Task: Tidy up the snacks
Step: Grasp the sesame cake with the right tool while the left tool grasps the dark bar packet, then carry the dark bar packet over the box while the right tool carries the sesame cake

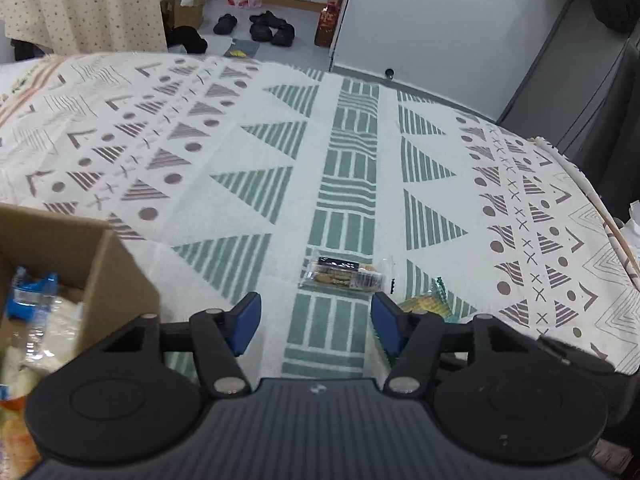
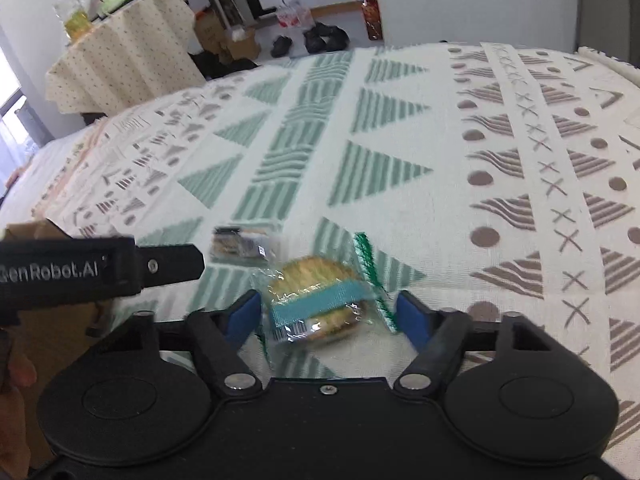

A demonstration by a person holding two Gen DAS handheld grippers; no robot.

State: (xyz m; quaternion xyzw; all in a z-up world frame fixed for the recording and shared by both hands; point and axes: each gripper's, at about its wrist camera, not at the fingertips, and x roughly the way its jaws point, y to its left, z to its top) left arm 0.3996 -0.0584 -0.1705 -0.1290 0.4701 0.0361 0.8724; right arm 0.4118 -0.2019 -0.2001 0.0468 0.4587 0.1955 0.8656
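The right gripper (image 2: 329, 314) hangs low over the patterned tablecloth (image 2: 400, 100) with its blue pads (image 2: 412, 320) spread wide. Between them, touching neither pad as far as the blur allows, lies a round biscuit in a clear wrapper (image 2: 316, 300) with a teal band and green crimped ends. Just beyond it, at 11 o'clock, sits a small dark snack packet (image 2: 240, 245). At 9 o'clock in this view the other tool's black arm reaches in, and under it shows a brown edge of the cardboard box (image 2: 24, 229).

The left gripper (image 1: 316, 322) is likewise parted, nothing between its pads (image 1: 246, 322); bare cloth shows in the gap. Directly ahead at 12 o'clock lies the same dark packet (image 1: 342, 274), and at 2 o'clock, partly hidden behind the right-hand pad, the biscuit wrapper (image 1: 426, 302). At 9 o'clock stands the open cardboard box (image 1: 116, 276), holding a blue packet (image 1: 30, 294) and pale bags (image 1: 60, 332).

Farther off, past the table's far edge, dark shoes (image 1: 272, 28) lie on the floor beside a second table draped in dotted cream cloth (image 1: 92, 4).
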